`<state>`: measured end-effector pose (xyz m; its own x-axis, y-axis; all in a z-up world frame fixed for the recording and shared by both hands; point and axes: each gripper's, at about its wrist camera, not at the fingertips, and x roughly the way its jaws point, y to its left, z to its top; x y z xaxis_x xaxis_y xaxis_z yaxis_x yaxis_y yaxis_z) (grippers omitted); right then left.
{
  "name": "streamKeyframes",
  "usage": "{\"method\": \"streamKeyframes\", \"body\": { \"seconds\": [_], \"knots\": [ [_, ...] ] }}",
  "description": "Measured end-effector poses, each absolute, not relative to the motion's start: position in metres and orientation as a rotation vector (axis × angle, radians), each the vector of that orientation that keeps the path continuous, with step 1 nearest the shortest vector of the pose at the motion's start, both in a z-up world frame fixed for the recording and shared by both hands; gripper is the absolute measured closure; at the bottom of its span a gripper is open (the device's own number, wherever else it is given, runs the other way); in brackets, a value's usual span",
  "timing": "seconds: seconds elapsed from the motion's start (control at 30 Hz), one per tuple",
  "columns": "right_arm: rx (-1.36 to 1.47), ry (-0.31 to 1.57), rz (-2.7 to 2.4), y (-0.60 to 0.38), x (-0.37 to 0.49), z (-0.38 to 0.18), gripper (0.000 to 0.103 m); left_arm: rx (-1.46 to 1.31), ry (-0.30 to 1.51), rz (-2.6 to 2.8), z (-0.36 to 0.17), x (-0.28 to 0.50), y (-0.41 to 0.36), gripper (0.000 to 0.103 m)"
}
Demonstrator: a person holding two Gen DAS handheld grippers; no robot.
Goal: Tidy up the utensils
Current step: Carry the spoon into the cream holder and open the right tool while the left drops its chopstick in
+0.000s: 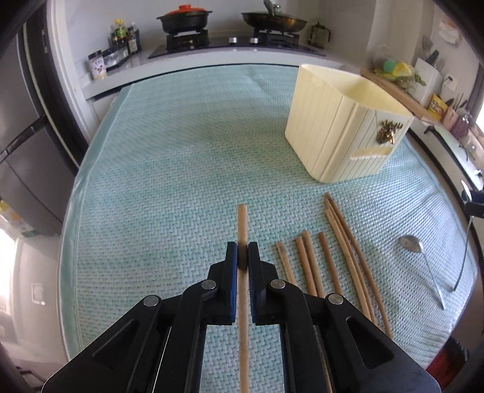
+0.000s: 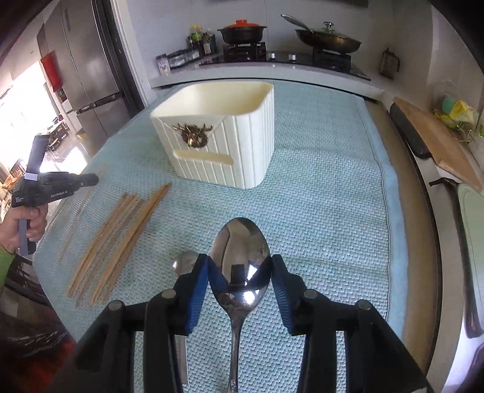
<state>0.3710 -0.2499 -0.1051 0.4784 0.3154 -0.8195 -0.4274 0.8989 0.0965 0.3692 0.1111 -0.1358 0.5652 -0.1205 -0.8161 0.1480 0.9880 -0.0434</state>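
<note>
My left gripper is shut on a single wooden chopstick that runs forward between its jaws. Several more chopsticks lie on the mat to its right; they also show in the right wrist view. A cream ribbed utensil holder stands at the back right, open at the top. My right gripper has its jaws against both sides of the bowl of a large steel spoon. A second smaller spoon lies beside it on the left, also seen in the left wrist view.
A teal woven mat covers the table. Behind it is a counter with a stove, a red-lidded pot and a pan. A wooden board lies to the right. A fridge stands on the left.
</note>
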Motion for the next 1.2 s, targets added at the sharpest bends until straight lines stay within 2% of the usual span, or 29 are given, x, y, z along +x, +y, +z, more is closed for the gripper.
{"method": "streamKeyframes", "body": {
  "seconds": [0.37, 1.2],
  "knots": [
    [-0.078, 0.789, 0.459, -0.259, 0.322, -0.072, 0.061, -0.045, 0.783, -0.171, -0.076, 0.331, 0.12, 0.098],
    [-0.065, 0.645, 0.438, -0.264, 0.305, -0.03, 0.062, -0.132, 0.637, -0.175, -0.032, 0.314, 0.13, 0.098]
  ]
}}
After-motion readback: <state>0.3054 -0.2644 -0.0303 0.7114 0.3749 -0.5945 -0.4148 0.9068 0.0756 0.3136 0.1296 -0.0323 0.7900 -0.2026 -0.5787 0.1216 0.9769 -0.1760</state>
